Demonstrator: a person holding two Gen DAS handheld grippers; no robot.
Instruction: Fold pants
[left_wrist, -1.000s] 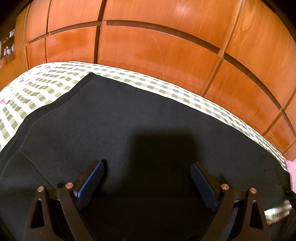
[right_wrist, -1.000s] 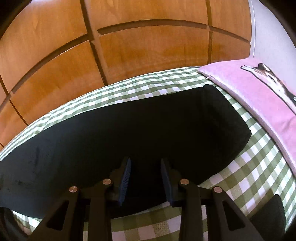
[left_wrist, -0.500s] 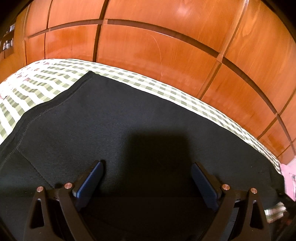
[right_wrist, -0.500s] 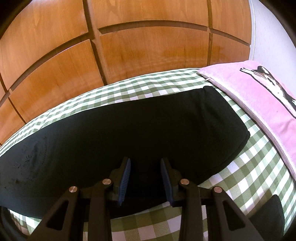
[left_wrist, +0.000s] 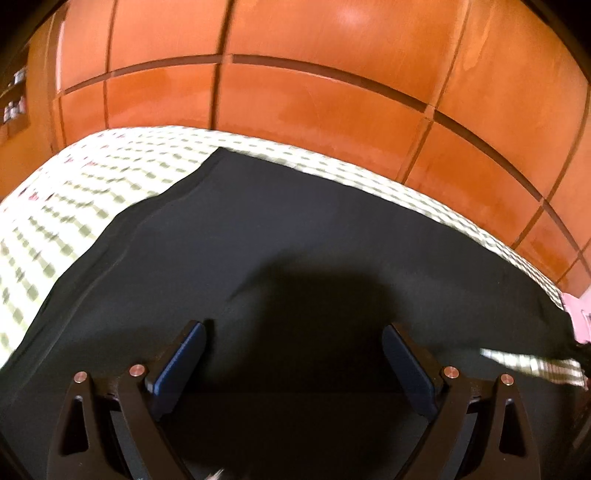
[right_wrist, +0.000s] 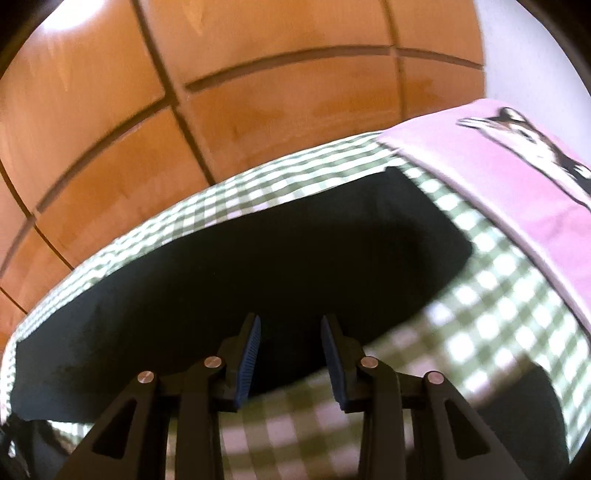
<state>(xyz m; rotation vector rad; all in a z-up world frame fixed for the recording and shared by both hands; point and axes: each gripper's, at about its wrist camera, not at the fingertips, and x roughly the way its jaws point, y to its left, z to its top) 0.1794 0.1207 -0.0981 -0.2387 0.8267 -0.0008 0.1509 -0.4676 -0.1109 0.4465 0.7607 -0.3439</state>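
Though both views are smeared by motion, the black soft-fabric pants (left_wrist: 295, 236) are plainly spread flat on the green-and-white checked bedsheet (left_wrist: 74, 206), running alongside the panelled orange wooden wall (left_wrist: 332, 103). The left hand-held gripper (left_wrist: 293, 354) hangs over the dark cloth with its blue-padded fingers spread wide and nothing between them. The right hand-held gripper (right_wrist: 290, 349) sits at the near edge of the pants (right_wrist: 258, 266), its fingers apart by a narrower gap, also holding nothing; whether either one touches the fabric I cannot tell. A pink printed blanket (right_wrist: 498, 177) lies on the sheet beyond the rounded end of the pants, close to it but apart.

The cloth looks light, limp and matte, so it should drape and sag rather than hold a shape, and is unlikely to slip from ribbed pads. A faint wrinkle shows near the left gripper. Judging by the layout, the best holds are on the stitched outer edge or a corner of the leg end, pinching all layers together so the lower one does not trail behind.
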